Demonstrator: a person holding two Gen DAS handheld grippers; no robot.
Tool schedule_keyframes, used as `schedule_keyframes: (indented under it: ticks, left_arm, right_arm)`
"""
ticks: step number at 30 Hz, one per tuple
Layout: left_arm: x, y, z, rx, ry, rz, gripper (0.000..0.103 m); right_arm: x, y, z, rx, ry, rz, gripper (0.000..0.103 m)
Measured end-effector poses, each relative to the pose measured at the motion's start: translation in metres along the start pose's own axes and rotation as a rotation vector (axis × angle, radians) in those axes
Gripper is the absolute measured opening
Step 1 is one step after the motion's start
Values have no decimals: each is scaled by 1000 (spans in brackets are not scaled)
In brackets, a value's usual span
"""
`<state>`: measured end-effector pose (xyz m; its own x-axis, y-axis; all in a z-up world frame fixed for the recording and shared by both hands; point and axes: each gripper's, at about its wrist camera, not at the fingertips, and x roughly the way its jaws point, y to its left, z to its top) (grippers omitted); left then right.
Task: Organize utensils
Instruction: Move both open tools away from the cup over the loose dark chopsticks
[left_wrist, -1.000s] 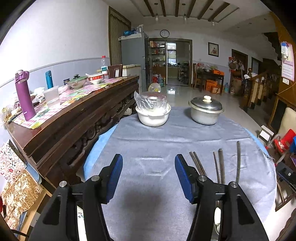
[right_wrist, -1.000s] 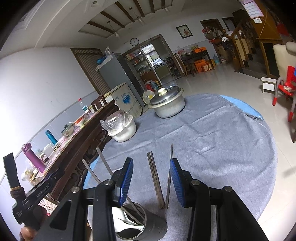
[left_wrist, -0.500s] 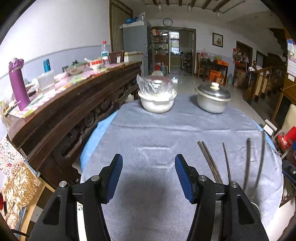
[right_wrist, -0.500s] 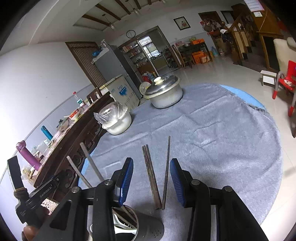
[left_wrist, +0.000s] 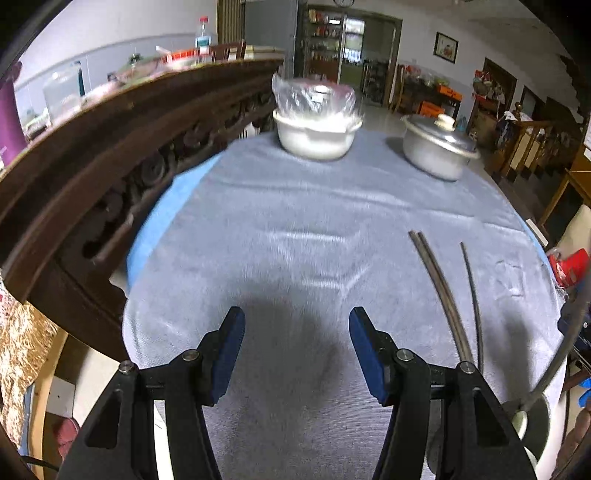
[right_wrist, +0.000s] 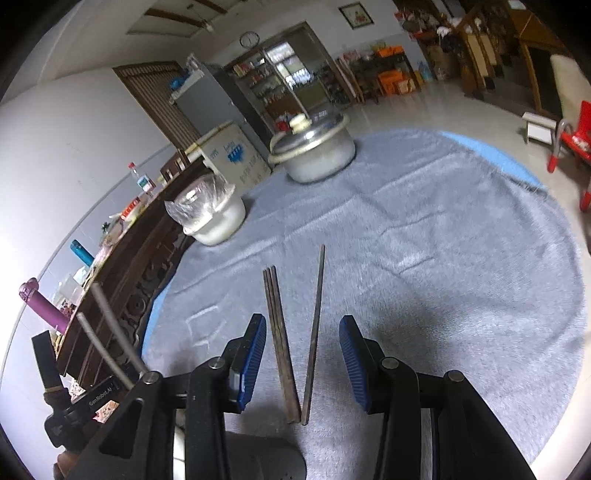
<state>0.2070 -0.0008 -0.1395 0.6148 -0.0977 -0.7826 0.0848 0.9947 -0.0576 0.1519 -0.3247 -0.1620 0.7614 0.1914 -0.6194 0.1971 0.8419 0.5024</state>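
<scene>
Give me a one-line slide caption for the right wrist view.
Open right tongs hover over three dark chopsticks on the grey tablecloth, two pots beyond.

The right gripper (right_wrist: 302, 354) hangs with jaws apart over three dark chopsticks (right_wrist: 280, 343) on the grey cloth (right_wrist: 443, 258); a lidded pot (right_wrist: 314, 147) sits beyond.

Home dining room: cloth-covered table (right_wrist: 443, 229) with pots (right_wrist: 317, 147) at far edge, carved wooden sideboard (left_wrist: 110, 147), fridge (right_wrist: 207, 103), wall clock (right_wrist: 250, 38), tiled floor.
</scene>
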Motion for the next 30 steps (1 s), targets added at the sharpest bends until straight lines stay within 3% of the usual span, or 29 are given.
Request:
schedule_keyframes:
  ticks: [5, 15, 21, 26, 30]
  left_arm:
    - [24, -4, 8, 21, 40, -53, 60]
    - [96, -53, 48, 67, 115, -300, 60]
    - [132, -92, 58, 114, 165, -262, 60]
    - [144, -114, 57, 145, 177, -253, 60]
    - [148, -124, 58, 158, 161, -238, 60]
  right_arm:
    - [29, -9, 5, 27, 70, 36, 42]
    - [73, -31, 24, 59, 126, 52, 42]
    - [85, -49, 24, 95, 131, 77, 42]
    - [91, -67, 25, 160, 66, 202, 42]
    - [95, -76, 25, 198, 23, 255, 42]
